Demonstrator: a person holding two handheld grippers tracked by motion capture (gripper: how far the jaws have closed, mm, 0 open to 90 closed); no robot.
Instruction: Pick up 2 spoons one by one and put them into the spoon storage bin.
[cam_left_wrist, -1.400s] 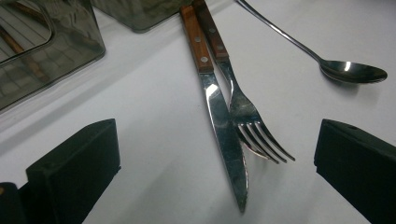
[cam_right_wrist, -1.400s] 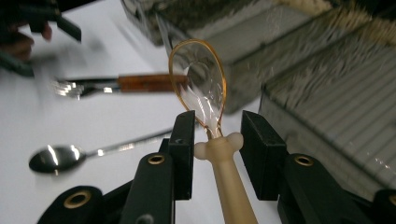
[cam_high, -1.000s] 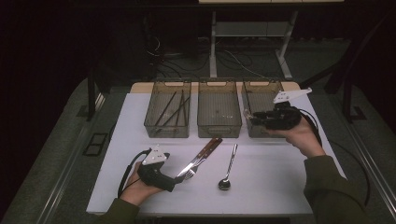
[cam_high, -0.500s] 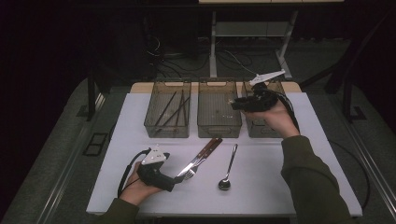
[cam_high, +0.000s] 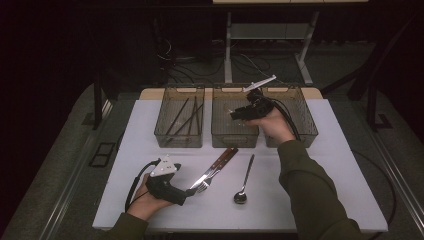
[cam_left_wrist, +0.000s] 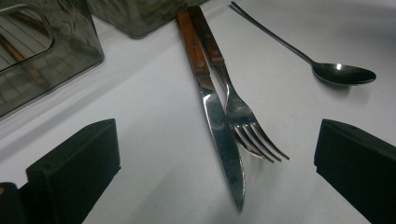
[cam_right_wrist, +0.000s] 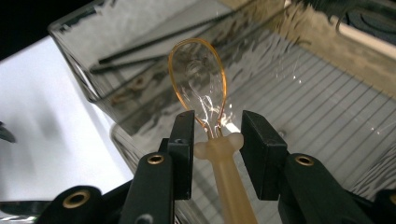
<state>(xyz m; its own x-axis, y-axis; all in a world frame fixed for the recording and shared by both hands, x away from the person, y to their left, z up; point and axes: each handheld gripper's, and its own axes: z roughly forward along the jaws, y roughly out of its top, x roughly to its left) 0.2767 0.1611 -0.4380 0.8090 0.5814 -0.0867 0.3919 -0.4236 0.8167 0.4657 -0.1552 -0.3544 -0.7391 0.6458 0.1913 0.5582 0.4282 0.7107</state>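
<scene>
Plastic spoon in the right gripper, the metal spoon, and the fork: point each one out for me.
plastic spoon (cam_right_wrist: 198, 79), right gripper view, on its clear bowl.
metal spoon (cam_left_wrist: 343, 73), left gripper view, on its bowl.
fork (cam_left_wrist: 240, 112), left gripper view, on its neck.

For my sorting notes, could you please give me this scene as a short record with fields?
right gripper: shut on a clear plastic spoon, held over the middle bin
left gripper: open, low over the table, jaws either side of the knife and fork tips
knife: flat on table, wooden handle
fork: beside knife, overlapping it
metal spoon: on table, right of fork
left bin: holds dark chopsticks
</scene>
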